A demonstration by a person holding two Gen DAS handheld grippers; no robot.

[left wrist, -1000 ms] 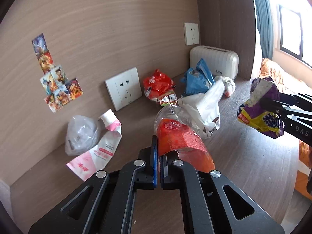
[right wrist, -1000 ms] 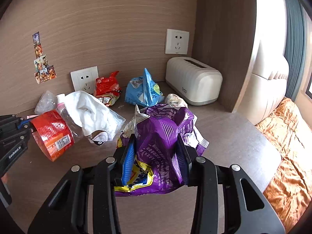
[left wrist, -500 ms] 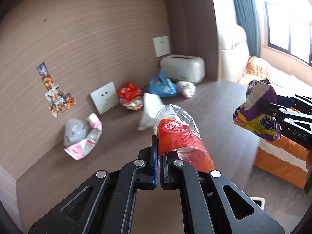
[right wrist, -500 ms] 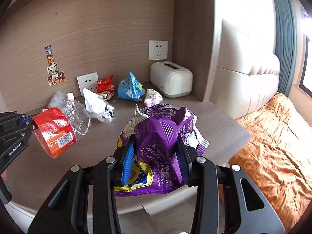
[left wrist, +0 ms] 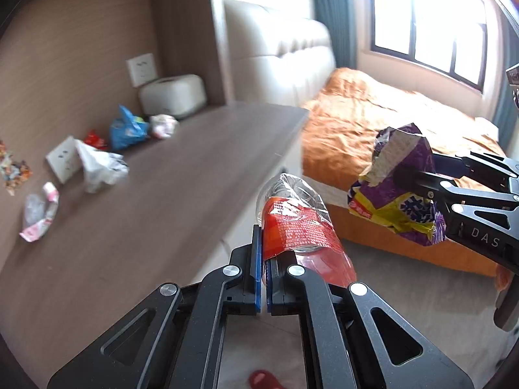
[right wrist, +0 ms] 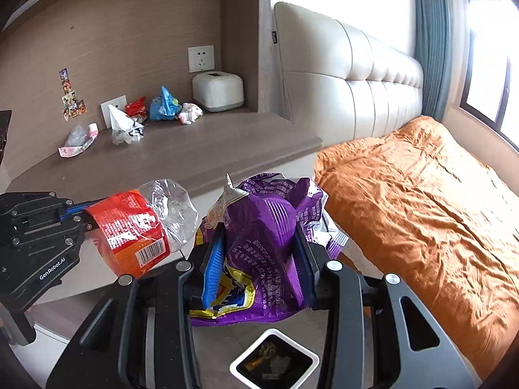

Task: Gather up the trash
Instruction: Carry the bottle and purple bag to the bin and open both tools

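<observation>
My left gripper (left wrist: 263, 253) is shut on a crushed clear plastic bottle with a red label (left wrist: 296, 223), held in the air past the desk's edge; the bottle also shows in the right wrist view (right wrist: 139, 227). My right gripper (right wrist: 259, 259) is shut on a crumpled purple snack bag (right wrist: 262, 243), also seen in the left wrist view (left wrist: 399, 191). A white-rimmed trash bin (right wrist: 274, 361) with dark contents stands on the floor just below the purple bag.
On the brown desk (right wrist: 181, 155) lie a white plastic bag (right wrist: 125, 126), a pink-white wrapper (right wrist: 78, 146), a red packet (right wrist: 136, 108), a blue bag (right wrist: 163, 105) and a white toaster-like box (right wrist: 217, 90). An orange bed (right wrist: 421, 188) fills the right.
Both grippers have pulled back from the desk and swung right, carrying the bottle and the purple bag over the floor. The trash bin has come into the right wrist view.
</observation>
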